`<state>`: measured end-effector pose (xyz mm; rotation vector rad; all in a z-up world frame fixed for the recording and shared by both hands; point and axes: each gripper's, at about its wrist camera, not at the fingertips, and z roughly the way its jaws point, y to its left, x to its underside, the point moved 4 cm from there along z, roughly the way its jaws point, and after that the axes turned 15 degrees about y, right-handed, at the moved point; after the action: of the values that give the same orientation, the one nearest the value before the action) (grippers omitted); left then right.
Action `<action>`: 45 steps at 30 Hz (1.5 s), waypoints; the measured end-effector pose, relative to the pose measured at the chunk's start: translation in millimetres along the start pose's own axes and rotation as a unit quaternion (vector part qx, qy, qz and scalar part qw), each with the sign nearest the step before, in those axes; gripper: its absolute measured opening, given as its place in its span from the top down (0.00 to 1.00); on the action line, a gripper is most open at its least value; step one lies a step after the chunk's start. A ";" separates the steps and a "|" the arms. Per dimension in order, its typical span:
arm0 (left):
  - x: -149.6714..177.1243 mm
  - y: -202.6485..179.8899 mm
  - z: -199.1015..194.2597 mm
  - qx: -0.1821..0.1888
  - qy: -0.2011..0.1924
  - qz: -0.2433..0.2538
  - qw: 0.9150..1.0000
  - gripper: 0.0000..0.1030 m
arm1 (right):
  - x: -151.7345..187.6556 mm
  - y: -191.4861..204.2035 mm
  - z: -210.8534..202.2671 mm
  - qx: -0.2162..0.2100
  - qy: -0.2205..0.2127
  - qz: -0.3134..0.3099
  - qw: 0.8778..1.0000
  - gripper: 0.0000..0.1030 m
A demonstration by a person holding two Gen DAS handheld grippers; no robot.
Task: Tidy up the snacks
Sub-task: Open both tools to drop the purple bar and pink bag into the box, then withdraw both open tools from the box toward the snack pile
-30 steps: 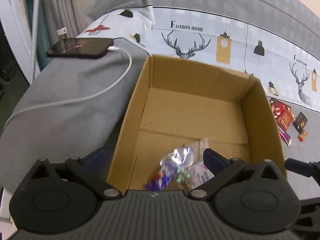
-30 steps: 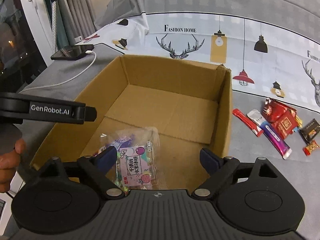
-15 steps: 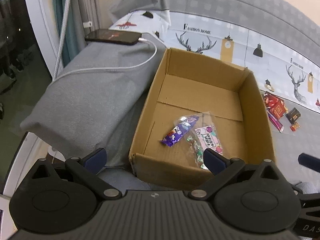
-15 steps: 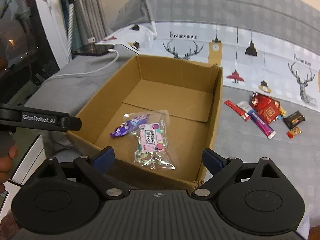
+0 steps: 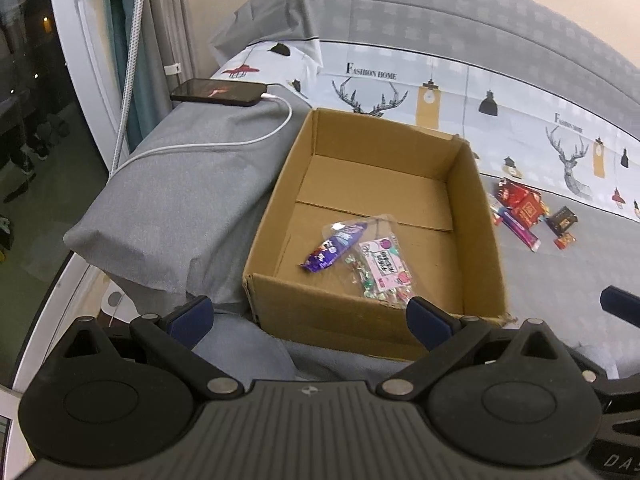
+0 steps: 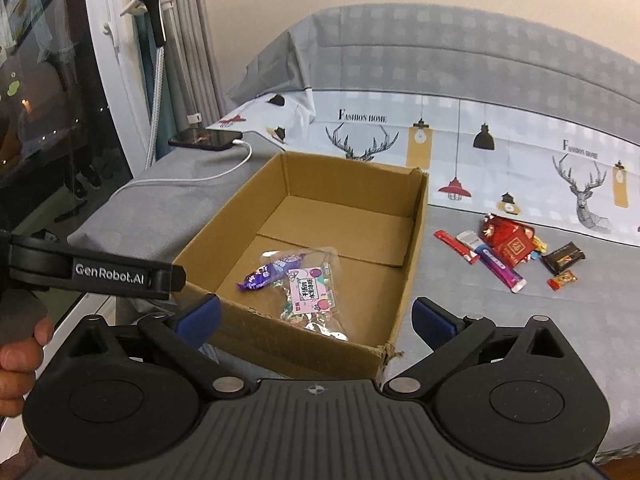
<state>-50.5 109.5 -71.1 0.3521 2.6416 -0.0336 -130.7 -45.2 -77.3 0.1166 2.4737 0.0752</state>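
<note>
An open cardboard box (image 5: 480, 208) (image 6: 416, 232) lies on the grey bed. Inside lie a purple candy wrapper (image 5: 334, 246) (image 6: 272, 272) and a clear bag with a pink label (image 5: 384, 270) (image 6: 314, 294). Several loose snacks lie on the bed to the right of the box: a red packet (image 5: 520, 202) (image 6: 510, 238), a purple stick (image 6: 500, 266) and a dark bar (image 6: 564, 256). My left gripper (image 5: 308, 314) is open and empty, held above the box's near wall. My right gripper (image 6: 316, 316) is open and empty, near the same wall.
A phone (image 5: 220, 92) on a white charging cable (image 5: 224, 142) lies on a grey folded cover left of the box. A window and curtain stand at the far left. The printed sheet and a grey pillow run along the back.
Both grippers have drawn back and up from inside the box. The two snacks now lie free on the box floor.
</note>
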 end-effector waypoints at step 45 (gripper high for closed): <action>-22.2 -121.4 -10.9 0.003 0.006 0.116 0.993 0.00 | 34.0 -96.4 -36.3 0.030 -0.047 0.137 0.989 0.00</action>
<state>-67.2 -12.3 -55.7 0.6599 2.5960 0.0364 -186.1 -138.5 -77.6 0.4750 2.3525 0.1093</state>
